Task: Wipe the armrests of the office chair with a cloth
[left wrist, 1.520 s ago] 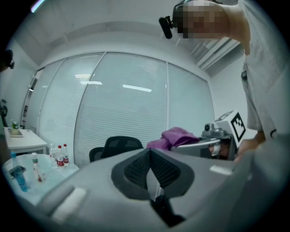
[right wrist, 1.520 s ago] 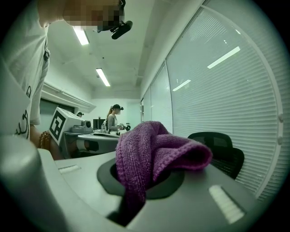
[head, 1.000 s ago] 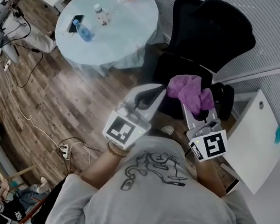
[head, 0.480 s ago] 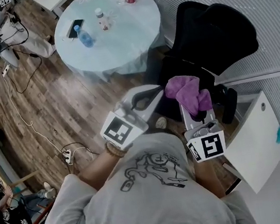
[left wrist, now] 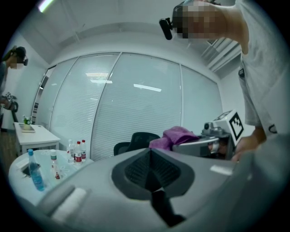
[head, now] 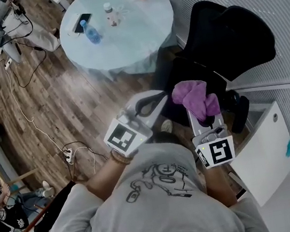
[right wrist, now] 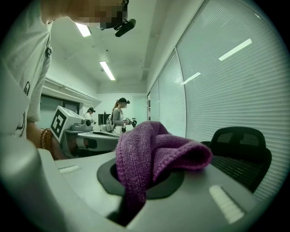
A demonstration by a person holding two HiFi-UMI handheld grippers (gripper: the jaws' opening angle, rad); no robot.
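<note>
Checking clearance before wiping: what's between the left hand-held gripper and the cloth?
Nothing. The head view shows a bare gap between the left hand-held gripper and the purple cloth in the right hand-held gripper, above the chair.

Chair hemmed between table and cabinet; left floor open.

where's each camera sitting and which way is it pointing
Head view: on the person's head, facing steeply down at the office chair and round table; shows their shirt, left tool and right tool.
Left gripper view: rides the left tool, looking along its shut, empty jaws toward the blinds; shirt at right.
Right gripper view: rides the right tool, looking along jaws shut on the purple cloth; shirt at left.
Shared: both gripper views show the office chair and the other tool.
</note>
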